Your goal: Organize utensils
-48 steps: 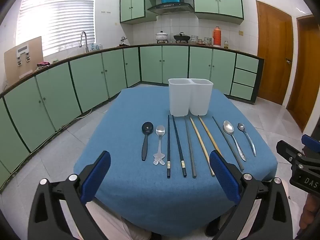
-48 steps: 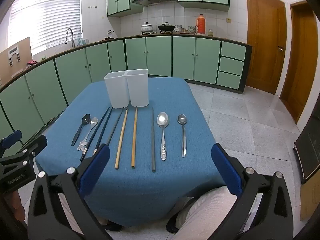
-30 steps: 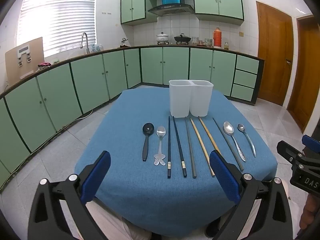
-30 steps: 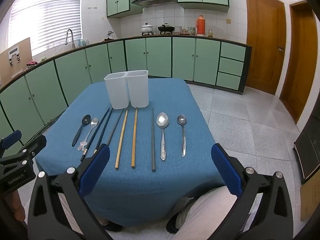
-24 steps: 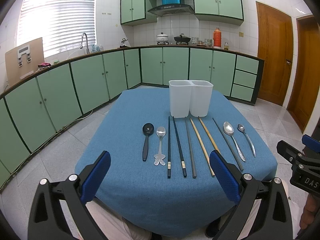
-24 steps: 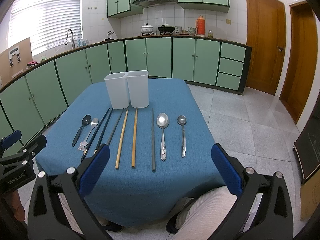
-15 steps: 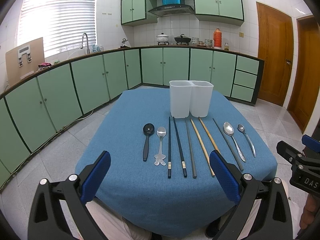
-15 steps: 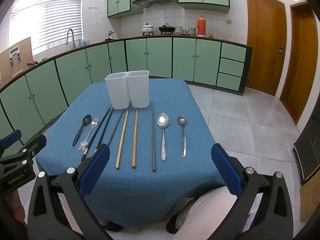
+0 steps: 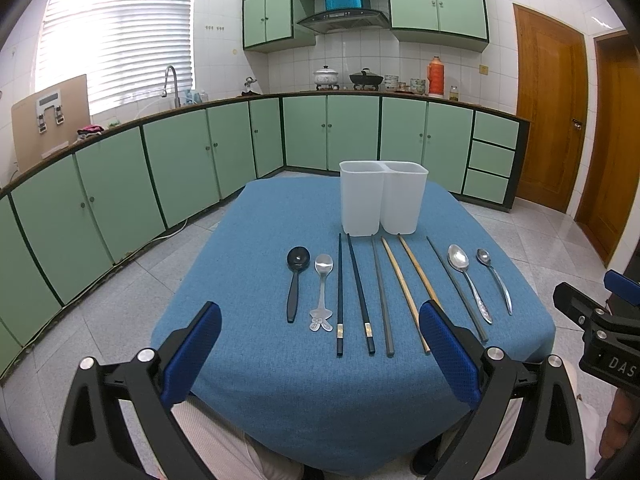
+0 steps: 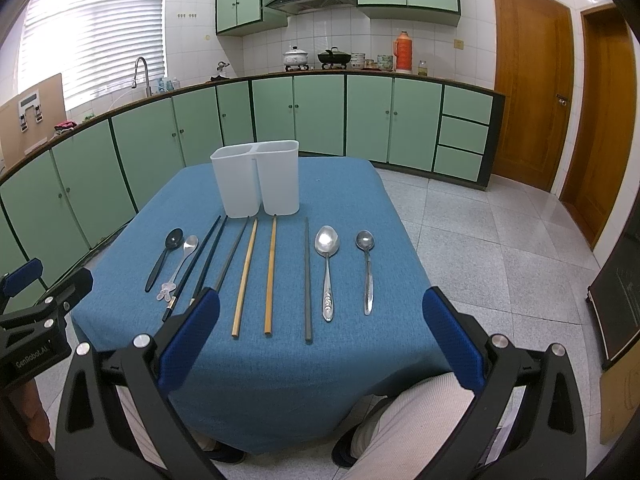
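A blue-clothed counter point(image 9: 256, 364) carries a neat row of utensils laid side by side, handles toward the seated person. At the far left lies a black spoon point(image 9: 295, 282), then just beside it a small silver spoon with a bow-shaped handle end point(image 9: 322, 294). Next come two dark chopsticks with pale bands near the ends point(image 9: 352, 292), a grey chopstick point(image 9: 382, 296), a pair of wooden chopsticks point(image 10: 260, 272), and another grey chopstick point(image 10: 307, 280) set a little apart. Farther right rest a large silver spoon point(image 10: 327, 268) and, nearest the right edge, a smaller silver spoon point(image 10: 367, 268). None of them touch each other, as far as I can see.

Behind the row, toward the far side of the counter, stands a white two-compartment holder point(image 9: 382, 202), upright; I cannot see into either compartment.

The left tool point(image 9: 320, 354) hangs over the near edge of the counter with its blue pads spread wide, gripping nothing. The right tool point(image 10: 320, 336) hovers likewise at the near edge, its pads wide apart and bare. The person's pale trousers point(image 10: 412, 424) show below the cloth.
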